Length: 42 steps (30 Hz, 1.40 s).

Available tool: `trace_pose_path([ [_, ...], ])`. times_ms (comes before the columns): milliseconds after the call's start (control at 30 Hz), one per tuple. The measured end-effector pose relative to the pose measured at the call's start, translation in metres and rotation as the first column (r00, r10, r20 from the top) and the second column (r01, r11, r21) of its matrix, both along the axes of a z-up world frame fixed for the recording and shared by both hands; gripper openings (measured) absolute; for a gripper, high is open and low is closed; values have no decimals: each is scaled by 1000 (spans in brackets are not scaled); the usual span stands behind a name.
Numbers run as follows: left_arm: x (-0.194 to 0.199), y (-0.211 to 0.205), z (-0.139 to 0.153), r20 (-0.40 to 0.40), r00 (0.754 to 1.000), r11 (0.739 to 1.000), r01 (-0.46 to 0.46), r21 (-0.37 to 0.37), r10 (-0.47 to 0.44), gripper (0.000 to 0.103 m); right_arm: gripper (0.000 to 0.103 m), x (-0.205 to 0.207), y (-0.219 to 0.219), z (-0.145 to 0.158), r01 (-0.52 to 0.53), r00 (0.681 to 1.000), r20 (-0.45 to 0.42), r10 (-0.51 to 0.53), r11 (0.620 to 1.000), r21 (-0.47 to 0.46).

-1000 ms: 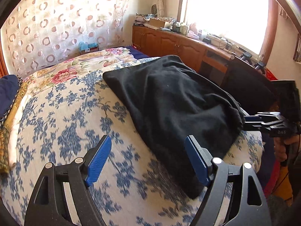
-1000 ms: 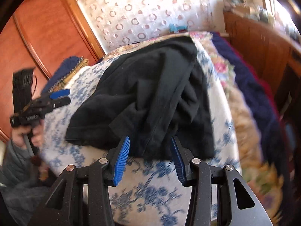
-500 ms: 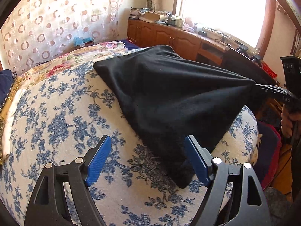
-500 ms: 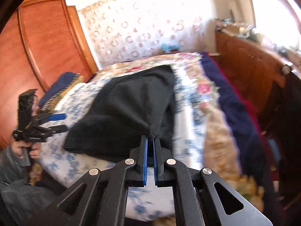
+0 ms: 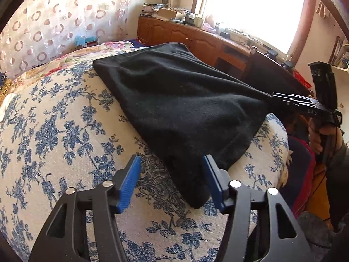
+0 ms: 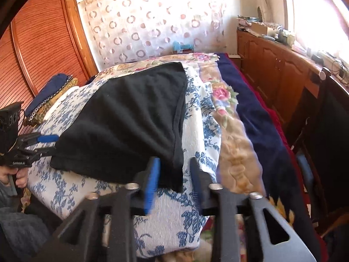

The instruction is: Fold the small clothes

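A black garment lies spread on a blue-flowered bed cover; it also shows in the right wrist view. My left gripper is open, its blue pads on either side of the garment's near corner. In the right wrist view my right gripper is open, with the garment's right near corner lying between its blurred fingers. In the left wrist view the right gripper sits at the garment's stretched right corner. The left gripper shows at the left edge of the right wrist view.
A wooden sideboard with clutter runs under the window on the right. A dark chair stands beside the bed. A wooden wardrobe is on the left. Folded dark and gold cloths lie at the bed's far left.
My right gripper, shut on the garment's corner half a second ago, has opened and the corner has dropped onto the bed. My left gripper has moved closer, around the near corner.
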<state>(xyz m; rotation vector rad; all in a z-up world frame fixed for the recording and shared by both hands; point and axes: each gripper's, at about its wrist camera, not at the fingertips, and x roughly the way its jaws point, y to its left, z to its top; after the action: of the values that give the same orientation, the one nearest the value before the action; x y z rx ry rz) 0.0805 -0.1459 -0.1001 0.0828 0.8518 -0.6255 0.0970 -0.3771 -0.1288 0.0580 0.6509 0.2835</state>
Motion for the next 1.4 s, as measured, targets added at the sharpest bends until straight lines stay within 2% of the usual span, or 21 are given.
trace_pose_path([
  [100,-2,-2,-2,-6,1000,1000,8,3,-8,56,41,7,4,-15,2,1000,-15,-2,1000,12],
  [267,-1,-2,-7,-23,1000,1000,5,5,-5,55,42,14,8,-24,-10,999,-33,10,1000,21],
  [400,-3,-3,-10,-28,1000,1000,8,5,-8,55,43,18,12,-28,-18,999,-45,18,1000,-7],
  [533,-5,-7,-10,-30,999,1000,22,0,-22,43,46,15,18,-27,-21,999,-30,20,999,-34],
  [667,-7,-10,-9,-32,999,999,33,-3,-33,39,45,13,29,-27,-58,998,-31,56,996,-68],
  [733,-7,-11,-9,-30,999,999,34,-6,-34,38,33,13,32,-28,-78,997,-36,75,993,-88],
  [900,-7,-12,-9,-29,999,999,34,1,-34,39,19,14,34,-27,-108,994,-44,104,991,-80],
  [1200,-7,-15,-9,-20,999,999,28,16,-28,38,11,11,33,-30,-90,996,-32,88,995,-44],
  [1300,-9,-17,-10,-20,998,998,60,7,-60,27,10,8,34,-30,-86,996,-22,85,996,-38],
  [1400,-9,-18,-10,-1,999,998,55,20,-55,16,9,5,35,-28,-84,996,-7,84,996,-32],
])
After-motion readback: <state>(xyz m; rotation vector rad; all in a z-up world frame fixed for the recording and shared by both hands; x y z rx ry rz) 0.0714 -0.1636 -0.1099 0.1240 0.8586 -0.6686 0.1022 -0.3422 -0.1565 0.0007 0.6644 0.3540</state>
